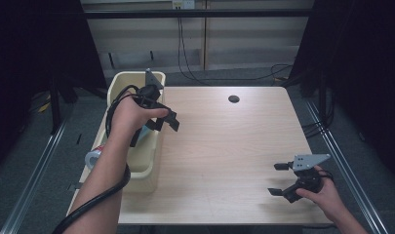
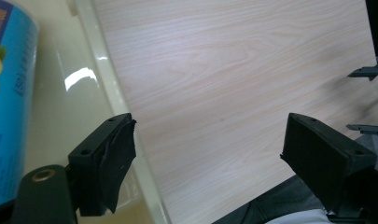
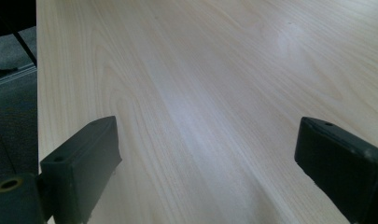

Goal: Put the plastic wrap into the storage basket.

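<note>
Your left gripper (image 1: 168,119) hangs spread and empty over the bin's (image 1: 153,168) rim; blue can (image 2: 9,102) lies inside. Right gripper (image 1: 282,179) spread, idle above tabletop (image 1: 224,146). Next: likely fetch another item.

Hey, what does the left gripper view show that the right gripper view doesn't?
Left gripper view alone: a blue printed container with a citrus picture lying inside the cream plastic bin, the bin's glossy rim running beside the table edge, and, far off at the right edge, the other gripper's black tips. Its own left gripper has open fingers with nothing between them.

Right gripper view alone: grey floor past the table's edge, and the right gripper, fingers wide apart over bare wood.

Both: the light wooden tabletop and two black fingers rising from below.
</note>
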